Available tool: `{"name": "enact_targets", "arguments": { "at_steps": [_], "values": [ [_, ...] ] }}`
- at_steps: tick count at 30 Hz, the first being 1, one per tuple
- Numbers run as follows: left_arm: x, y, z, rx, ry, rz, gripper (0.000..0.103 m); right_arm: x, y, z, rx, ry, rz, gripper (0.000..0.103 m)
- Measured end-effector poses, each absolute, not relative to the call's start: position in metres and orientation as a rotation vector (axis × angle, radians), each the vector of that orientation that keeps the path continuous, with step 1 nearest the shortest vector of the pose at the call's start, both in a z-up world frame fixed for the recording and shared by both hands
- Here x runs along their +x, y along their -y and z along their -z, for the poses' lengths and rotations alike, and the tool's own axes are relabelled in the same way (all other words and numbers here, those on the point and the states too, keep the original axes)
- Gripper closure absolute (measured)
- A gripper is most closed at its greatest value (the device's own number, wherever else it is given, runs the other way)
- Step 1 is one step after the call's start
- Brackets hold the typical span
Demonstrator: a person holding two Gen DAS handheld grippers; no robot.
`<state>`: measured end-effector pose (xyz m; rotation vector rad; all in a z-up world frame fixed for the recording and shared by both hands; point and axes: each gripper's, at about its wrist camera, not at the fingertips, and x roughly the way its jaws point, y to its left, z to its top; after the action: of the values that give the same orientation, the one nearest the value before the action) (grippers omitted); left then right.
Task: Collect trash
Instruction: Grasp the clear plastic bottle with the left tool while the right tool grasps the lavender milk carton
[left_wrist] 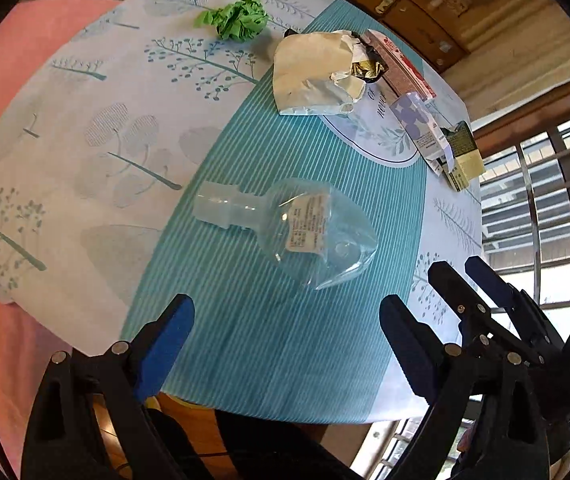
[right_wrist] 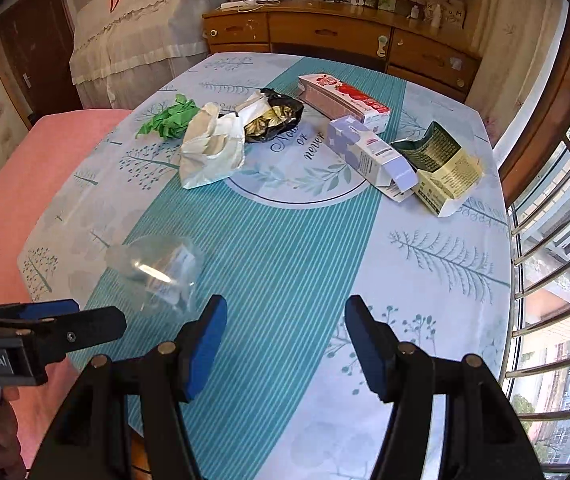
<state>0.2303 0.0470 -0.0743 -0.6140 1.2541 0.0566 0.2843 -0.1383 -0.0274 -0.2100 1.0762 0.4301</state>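
Trash lies on a table with a teal and white cloth. A clear plastic bottle lies on its side just ahead of my left gripper, which is open and holds nothing. Farther back are a green paper wad, a crumpled white bag, a black and gold wrapper, a red carton, a purple carton and a green and yellow carton. My right gripper hangs open over the near edge, empty, to the right of the left gripper.
A pink cover borders the table on the left. A wooden sideboard stands behind it and a barred window runs along the right. Bare cloth lies between the bottle and the cartons.
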Motion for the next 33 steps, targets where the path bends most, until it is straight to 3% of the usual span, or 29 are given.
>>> {"name": "enact_targets", "arguments": {
  "at_steps": [11,16,33],
  "values": [
    [0.269,-0.027,0.107,-0.801,-1.23,-0.142,0.014,0.329,0.157,0.044,-0.219,-1.102,-0.517,0.045],
    [0.281,-0.023,0.111,-0.823,-1.219,-0.171,0.025,0.341,0.166,0.039,-0.206,-1.092,-0.523,0.045],
    [0.304,-0.047,0.089,-0.874,-1.119,-0.231,0.025,0.44,0.148,0.029,-0.397,-0.982,-0.542,0.045]
  ]
}}
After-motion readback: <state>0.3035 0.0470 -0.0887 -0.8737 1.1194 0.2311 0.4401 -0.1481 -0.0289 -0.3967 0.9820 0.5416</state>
